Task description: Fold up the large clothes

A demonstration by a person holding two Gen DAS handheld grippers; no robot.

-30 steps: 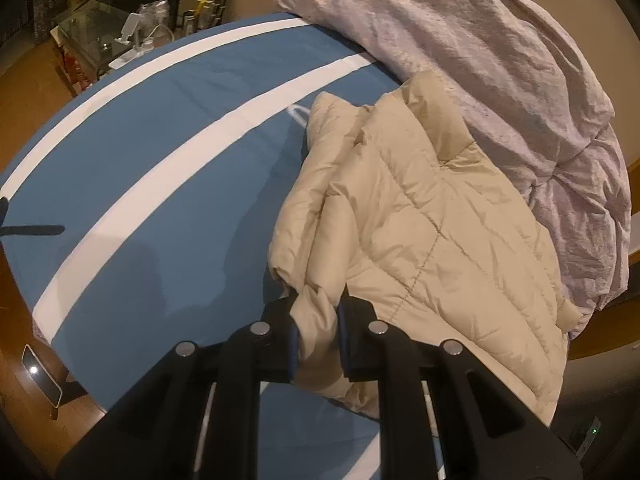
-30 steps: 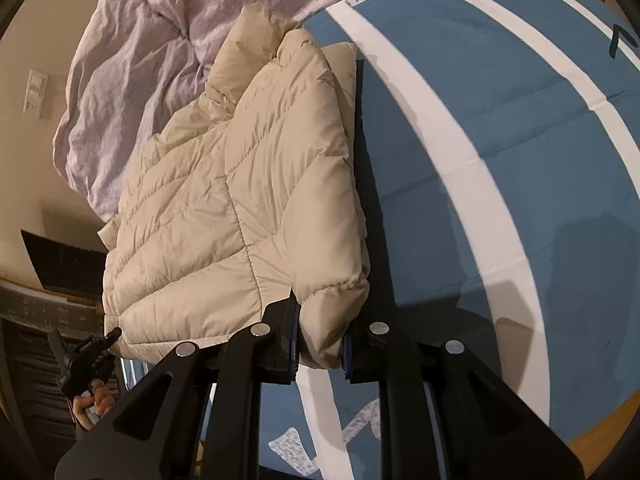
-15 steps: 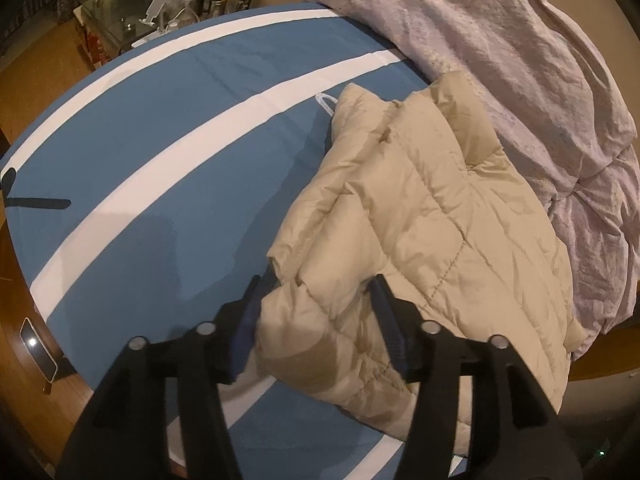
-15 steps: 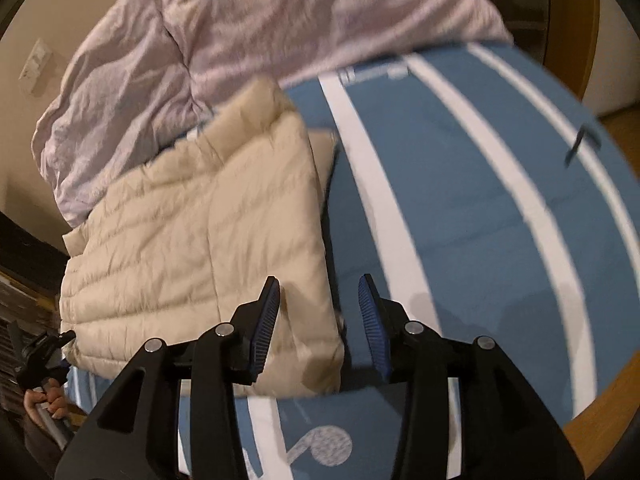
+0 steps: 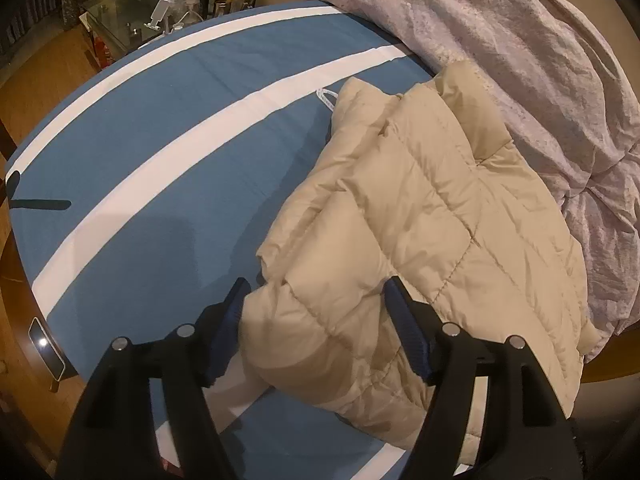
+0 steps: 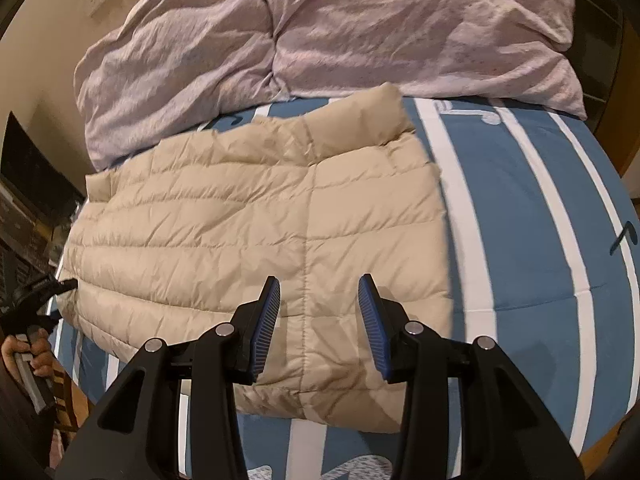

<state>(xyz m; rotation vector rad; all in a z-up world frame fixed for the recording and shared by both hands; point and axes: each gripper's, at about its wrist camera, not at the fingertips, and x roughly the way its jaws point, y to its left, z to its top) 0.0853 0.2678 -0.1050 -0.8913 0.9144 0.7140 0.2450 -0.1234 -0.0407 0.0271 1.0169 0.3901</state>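
Letting go cleanly matters: our left hand-held gripper (image 5: 314,312) is spreading around the beige jacket (image 5: 420,216) hem at six o'clock on the bed (image 5: 160,128); the right hand-held gripper (image 6: 319,300) hovers spread, empty, above it.

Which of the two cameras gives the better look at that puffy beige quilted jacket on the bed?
The right wrist view: the puffy beige quilted jacket lies spread across it, folded, collar to hem. The left wrist view shows the jacket from one end, foreshortened, its near edge partly hidden by the opening fingers.
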